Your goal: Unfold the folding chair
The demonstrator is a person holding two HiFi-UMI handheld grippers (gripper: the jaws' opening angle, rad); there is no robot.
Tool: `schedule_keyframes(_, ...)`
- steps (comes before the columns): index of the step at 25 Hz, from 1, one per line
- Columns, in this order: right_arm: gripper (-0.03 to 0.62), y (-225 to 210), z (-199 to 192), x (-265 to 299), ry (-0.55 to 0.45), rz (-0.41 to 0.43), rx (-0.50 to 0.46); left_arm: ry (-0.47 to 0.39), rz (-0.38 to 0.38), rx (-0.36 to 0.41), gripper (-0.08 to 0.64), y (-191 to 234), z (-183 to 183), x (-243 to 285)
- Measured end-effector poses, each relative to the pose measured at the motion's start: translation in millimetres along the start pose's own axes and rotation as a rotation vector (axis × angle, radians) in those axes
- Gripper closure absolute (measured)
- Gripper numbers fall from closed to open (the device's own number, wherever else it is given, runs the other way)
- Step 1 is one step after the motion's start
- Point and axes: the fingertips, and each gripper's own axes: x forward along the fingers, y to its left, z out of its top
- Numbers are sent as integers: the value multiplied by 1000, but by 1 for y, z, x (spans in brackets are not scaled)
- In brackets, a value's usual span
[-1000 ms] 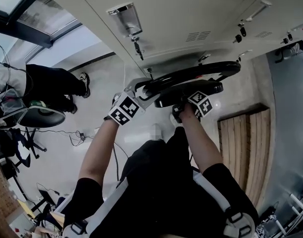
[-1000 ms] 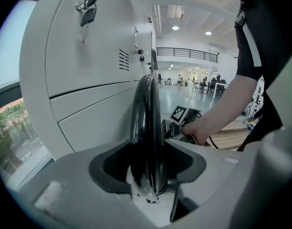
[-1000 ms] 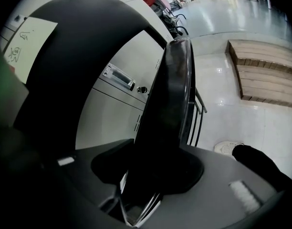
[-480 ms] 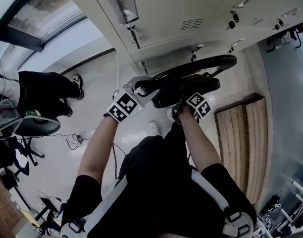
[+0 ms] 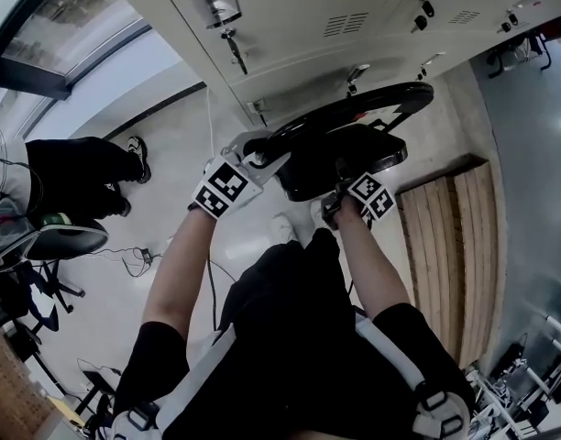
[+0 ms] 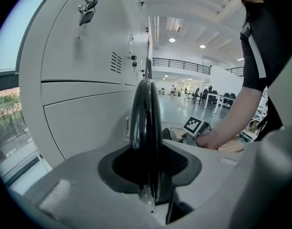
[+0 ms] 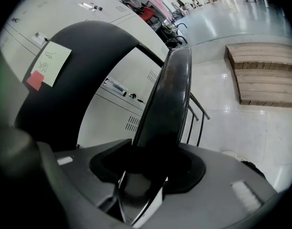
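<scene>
Head view: folding chair (image 5: 346, 159) part-open beside lockers (image 5: 290, 26); left tool (image 5: 258, 154) just closing, clamped on black back hoop; right tool (image 5: 334, 202) just opening, gripping seat edge. Risk: loosened grip, seat slipping free.

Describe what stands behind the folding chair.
Grey lockers, with keys hanging in their doors, stand behind the folding chair. The chair covers the foot of the lockers directly behind it.
</scene>
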Motion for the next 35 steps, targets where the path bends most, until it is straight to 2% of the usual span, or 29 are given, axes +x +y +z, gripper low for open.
schedule_keyframes(7,374,-37,-13,-17,18,-32,27,3,-6,-17,436,-6,-6,2)
schedule_keyframes(14,365,-80,-28,-36,58,-63,106,7,-22,-58,436,-24,-14,4)
schedule_keyframes(21,351,-126,-43,-51,82,-84,158,30,-12,-48,436,-37,-24,9)
schedule_keyframes(35,336,-189,-69,-66,122,-46,202,14,44,-60,430,-55,-36,14)
